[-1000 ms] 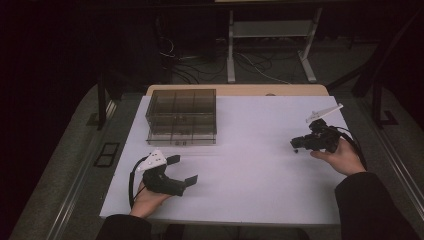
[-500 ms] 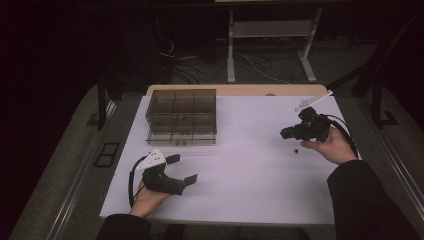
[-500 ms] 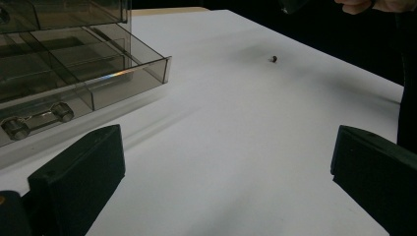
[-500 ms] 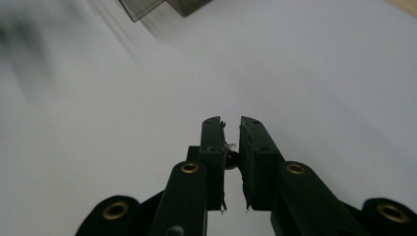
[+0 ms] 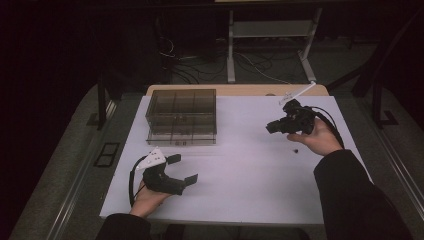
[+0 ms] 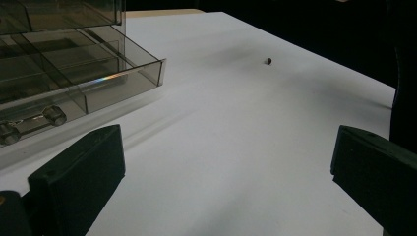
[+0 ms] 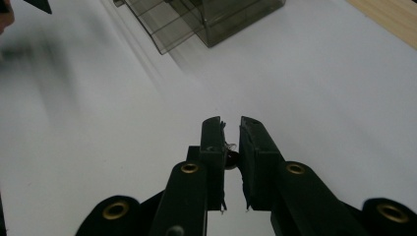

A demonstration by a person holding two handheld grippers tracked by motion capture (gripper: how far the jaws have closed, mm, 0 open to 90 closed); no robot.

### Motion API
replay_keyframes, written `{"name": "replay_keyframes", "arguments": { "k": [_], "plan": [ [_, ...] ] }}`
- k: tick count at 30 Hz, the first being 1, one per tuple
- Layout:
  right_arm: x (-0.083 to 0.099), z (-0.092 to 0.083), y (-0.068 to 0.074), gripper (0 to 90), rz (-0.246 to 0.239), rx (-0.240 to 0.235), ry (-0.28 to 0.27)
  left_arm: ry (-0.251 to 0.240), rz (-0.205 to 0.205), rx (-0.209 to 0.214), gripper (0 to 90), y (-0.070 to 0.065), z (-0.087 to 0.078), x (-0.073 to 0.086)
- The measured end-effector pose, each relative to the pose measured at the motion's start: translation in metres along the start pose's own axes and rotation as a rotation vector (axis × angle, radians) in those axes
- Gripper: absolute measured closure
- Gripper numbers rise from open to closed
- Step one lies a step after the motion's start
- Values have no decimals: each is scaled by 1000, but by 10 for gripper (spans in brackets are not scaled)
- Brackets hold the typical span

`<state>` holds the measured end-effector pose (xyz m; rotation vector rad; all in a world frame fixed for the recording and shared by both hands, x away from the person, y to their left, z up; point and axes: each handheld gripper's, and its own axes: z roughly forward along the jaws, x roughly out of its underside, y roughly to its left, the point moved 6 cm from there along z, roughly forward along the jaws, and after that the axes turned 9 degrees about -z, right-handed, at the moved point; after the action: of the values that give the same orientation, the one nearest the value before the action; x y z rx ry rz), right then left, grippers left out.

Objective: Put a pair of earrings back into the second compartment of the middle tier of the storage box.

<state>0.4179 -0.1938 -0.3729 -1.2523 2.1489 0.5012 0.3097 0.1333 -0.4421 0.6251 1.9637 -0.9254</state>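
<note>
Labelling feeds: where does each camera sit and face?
High view: above the person's side, looking forward and down at the table; both forearms, left claw, right claw.
Left gripper view: on the left claw, facing across the table; its open jaws.
Right gripper view: on the right claw, facing the drawer box; jaws pinching a small dark bit.
Shared: all show the drawer box.

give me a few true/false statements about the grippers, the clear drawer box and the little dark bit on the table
1. The left gripper has its jaws wide apart with nothing between them. True.
2. The right gripper has its jaws wide open. False: they stand nearly closed, pinching a small dark object.
3. The clear drawer box has a drawer pulled out. True.
4. A small dark piece lies inside the drawer. False: it lies on the white tabletop near the right hand.
</note>
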Motion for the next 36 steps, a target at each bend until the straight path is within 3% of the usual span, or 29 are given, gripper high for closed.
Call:
{"name": "replay_keyframes", "arguments": {
  "k": [11,22,23,36],
  "plan": [
    [-32,13,13,798,-42,-33,-13,-1,-3,4,0,0,0,0],
    [-65,39,28,798,-124,-71,-7,-2,-4,6,0,0,-1,0],
    [-68,41,31,798,-112,-76,-9,-3,-5,7,0,0,-1,0],
    [-103,67,42,798,-178,-105,3,-11,-10,15,0,-1,-2,-1]
  ]
}}
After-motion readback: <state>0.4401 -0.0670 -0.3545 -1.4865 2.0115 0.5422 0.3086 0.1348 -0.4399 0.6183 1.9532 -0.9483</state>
